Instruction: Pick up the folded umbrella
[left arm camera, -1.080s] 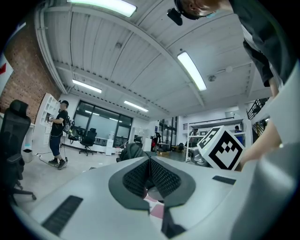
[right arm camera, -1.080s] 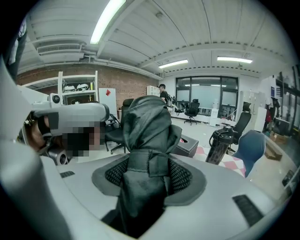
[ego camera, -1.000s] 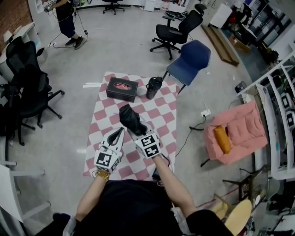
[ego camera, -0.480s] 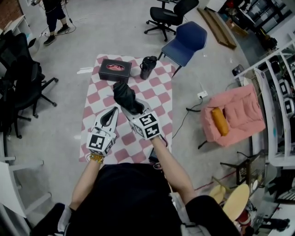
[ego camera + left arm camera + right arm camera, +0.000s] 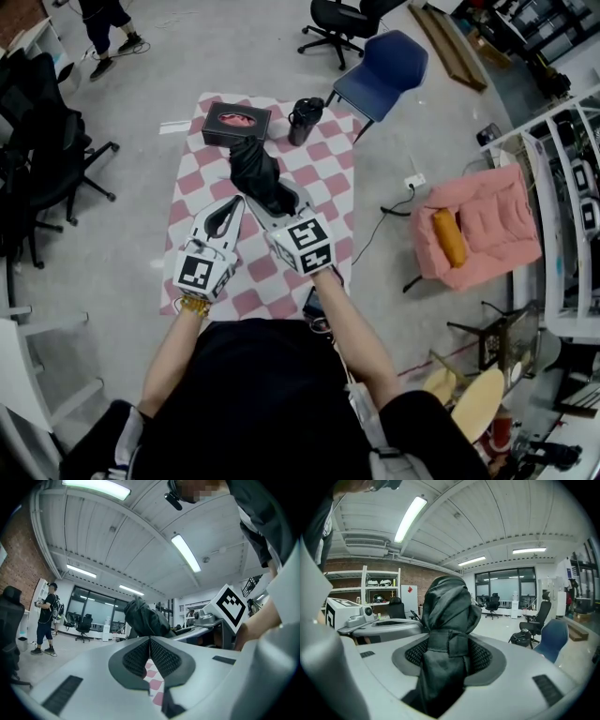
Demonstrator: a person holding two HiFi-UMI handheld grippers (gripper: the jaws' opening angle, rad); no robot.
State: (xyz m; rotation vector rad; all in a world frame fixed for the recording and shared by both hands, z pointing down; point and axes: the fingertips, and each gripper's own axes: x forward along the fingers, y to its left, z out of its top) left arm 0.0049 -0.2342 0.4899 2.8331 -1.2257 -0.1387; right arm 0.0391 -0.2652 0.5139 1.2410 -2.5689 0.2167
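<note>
The pickup is judged to be largely done. The folded umbrella [image 5: 449,606] is pinched between the pads of the right tool [image 5: 279,208]. Its strapped middle is clamped, and its bunched black cloth stands out beyond the jaws. In the head view it is seen above the checked cloth [image 5: 328,202] and appears to be held off it, though no clear gap can be made out. What is left, by this reading, is only for it to be carried clear and kept steady.

The left tool [image 5: 150,641] is held just beside the right one. Its jaws are pressed together with nothing between them, and no part in the grip is taken by it.

Two containers are seen at the far end of the cloth. A black box [image 5: 236,124] shows a reddish oval opening on top, and what lies inside cannot be told. Near it stands a dark lidded mug [image 5: 305,120], whose contents are hidden.
</note>
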